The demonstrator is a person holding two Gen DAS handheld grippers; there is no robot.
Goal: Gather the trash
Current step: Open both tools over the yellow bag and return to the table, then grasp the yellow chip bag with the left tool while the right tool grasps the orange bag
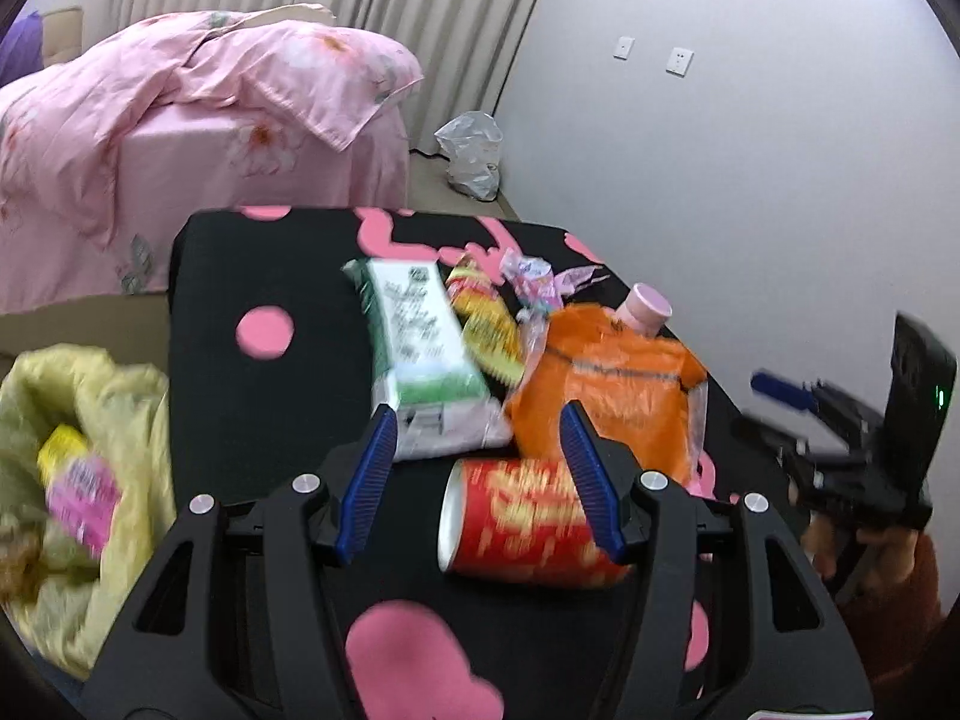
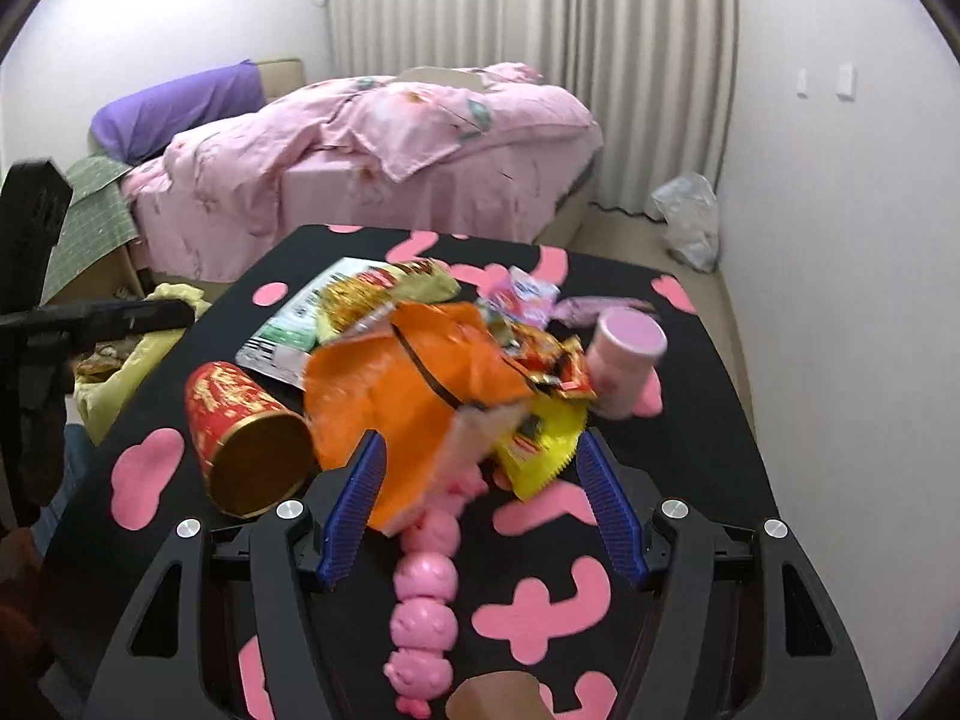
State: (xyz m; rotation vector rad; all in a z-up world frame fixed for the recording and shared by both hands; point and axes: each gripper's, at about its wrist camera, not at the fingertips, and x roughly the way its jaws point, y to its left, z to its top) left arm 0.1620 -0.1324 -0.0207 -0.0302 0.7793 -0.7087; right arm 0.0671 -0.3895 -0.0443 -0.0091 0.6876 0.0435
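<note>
A black table with pink shapes [image 1: 264, 420] bears a heap of trash. In the left wrist view my left gripper [image 1: 477, 414] is open over a red paper cup [image 1: 516, 522] lying on its side; the pads do not press it. Beyond lie a green-white packet [image 1: 420, 348], a yellow wrapper [image 1: 486, 324], an orange bag [image 1: 612, 384] and a pink bottle [image 1: 645, 306]. My right gripper [image 2: 480, 438] is open, and the orange bag's [image 2: 396, 384] lower corner lies loose between its fingers. The red cup [image 2: 246, 432], a yellow wrapper [image 2: 540, 444] and the pink bottle [image 2: 624, 354] flank it.
A yellow-green trash bag [image 1: 102, 420] with wrappers inside hangs off the table's left side. A string of pink pig figures [image 2: 426, 588] lies under the right gripper. Behind stand a bed with a pink duvet [image 2: 372, 138], curtains and a white plastic bag [image 2: 690, 222] on the floor.
</note>
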